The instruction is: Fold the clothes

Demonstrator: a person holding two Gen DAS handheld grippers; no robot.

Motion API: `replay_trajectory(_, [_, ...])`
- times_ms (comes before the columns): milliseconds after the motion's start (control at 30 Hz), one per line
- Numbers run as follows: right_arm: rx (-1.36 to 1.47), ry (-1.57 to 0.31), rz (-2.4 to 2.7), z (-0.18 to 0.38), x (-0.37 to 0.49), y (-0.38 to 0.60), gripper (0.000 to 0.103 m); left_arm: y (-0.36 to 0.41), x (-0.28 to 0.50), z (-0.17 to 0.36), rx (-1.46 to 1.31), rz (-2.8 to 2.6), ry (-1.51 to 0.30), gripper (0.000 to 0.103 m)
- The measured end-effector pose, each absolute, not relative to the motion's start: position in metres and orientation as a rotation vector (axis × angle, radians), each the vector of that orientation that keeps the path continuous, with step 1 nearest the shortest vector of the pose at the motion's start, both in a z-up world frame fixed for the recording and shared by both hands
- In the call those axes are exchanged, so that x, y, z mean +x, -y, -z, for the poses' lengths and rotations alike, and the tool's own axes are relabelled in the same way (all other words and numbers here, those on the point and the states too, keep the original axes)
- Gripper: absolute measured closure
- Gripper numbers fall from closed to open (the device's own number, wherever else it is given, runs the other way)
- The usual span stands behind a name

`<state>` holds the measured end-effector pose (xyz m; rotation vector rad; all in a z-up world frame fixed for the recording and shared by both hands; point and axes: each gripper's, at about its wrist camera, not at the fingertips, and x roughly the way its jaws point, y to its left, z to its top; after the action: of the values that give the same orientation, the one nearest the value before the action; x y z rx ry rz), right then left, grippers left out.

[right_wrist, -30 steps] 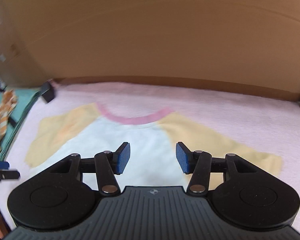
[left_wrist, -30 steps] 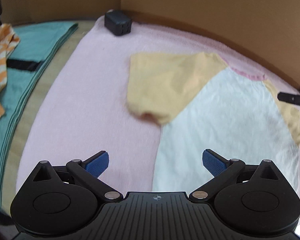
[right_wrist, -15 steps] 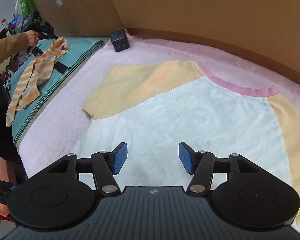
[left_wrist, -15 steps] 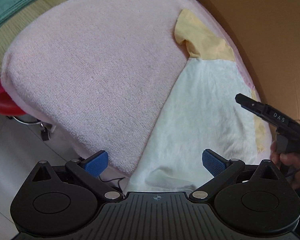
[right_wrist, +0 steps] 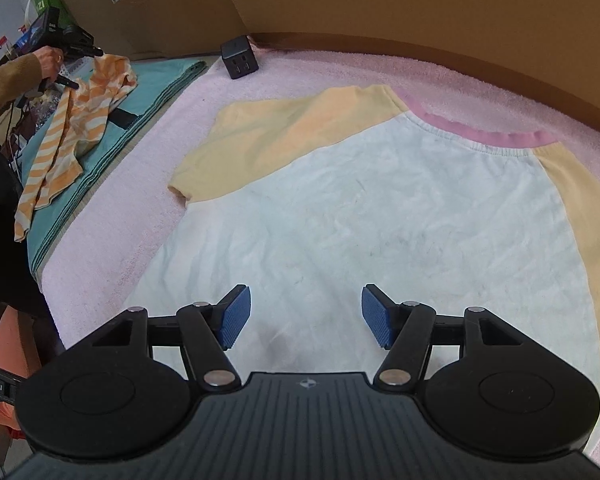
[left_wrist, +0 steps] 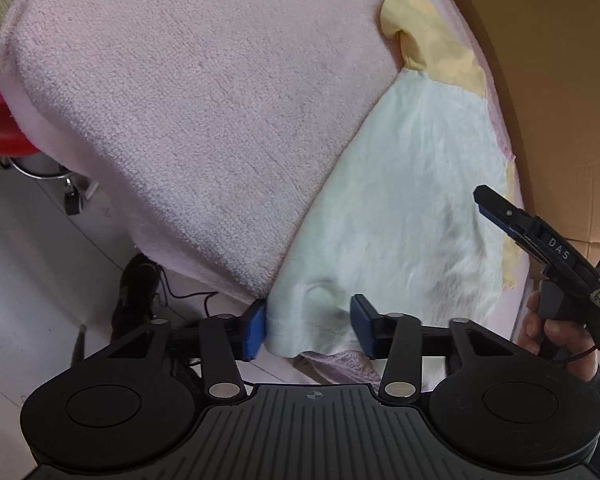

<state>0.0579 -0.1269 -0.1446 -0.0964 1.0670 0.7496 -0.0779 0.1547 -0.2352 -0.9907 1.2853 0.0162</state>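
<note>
One T-shirt (right_wrist: pixel 380 220): white body, two yellow sleeves, pink collar, lying flat on one pink towel (left_wrist: pixel 204 112).

Two grippers. The left gripper (left_wrist: pixel 308 328) has just been closing. The shirt's hem corner, which hangs over the towel's edge, lies between its blue pads; the left pad touches the cloth, the right pad stands just clear, so the jaws are partly spread and not yet pinching. The right gripper (right_wrist: pixel 306 316) has just been opening; its jaws are spread wide above the lower white body, with nothing between them.

Left wrist view only: the right gripper from outside at 3 o'clock, with the hand (left_wrist: pixel 552 332) that holds it; floor, a shoe (left_wrist: pixel 136 292) and a red stool (left_wrist: pixel 4 136) at 9 o'clock.

Right wrist view only: one black cube (right_wrist: pixel 239 57) at 11 o'clock, one teal cloth (right_wrist: pixel 140 92), one orange-striped garment (right_wrist: pixel 64 136) on it at 10 o'clock, and another person's sleeve and hand (right_wrist: pixel 48 60) holding a gripper.
</note>
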Motion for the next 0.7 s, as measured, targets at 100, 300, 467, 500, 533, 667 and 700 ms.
replay_trajectory(100, [-0.091,-1.06,-0.754,0.143,0.058,0.125,0.036,-0.16,-0.083,0.237,-0.996,-0.041,-1.291,0.089])
replay_trajectory(300, [-0.143,-0.975,-0.803,0.13,0.06,0.101,0.037,-0.157,-0.084,0.227,-0.945,-0.047,-1.274,0.096])
replay_trajectory(467, [-0.241,-0.885,-0.871,0.119,0.06,0.057,0.045,-0.153,-0.08,0.213,-0.895,-0.027,-1.252,0.097])
replay_trajectory(500, [-0.264,-0.873,-0.884,0.118,0.06,0.047,0.05,-0.153,-0.078,0.21,-0.882,-0.024,-1.25,0.097])
replay_trajectory(533, [-0.291,-0.856,-0.903,0.117,0.058,0.036,0.054,-0.152,-0.077,0.207,-0.873,-0.019,-1.246,0.097])
replay_trajectory(667, [-0.443,-0.756,-1.01,0.119,0.043,-0.005,0.059,-0.15,-0.072,0.202,-0.864,-0.001,-1.235,0.097])
replay_trajectory(700, [-0.495,-0.724,-1.044,0.121,0.038,-0.015,0.063,-0.149,-0.071,0.201,-0.863,0.003,-1.235,0.097])
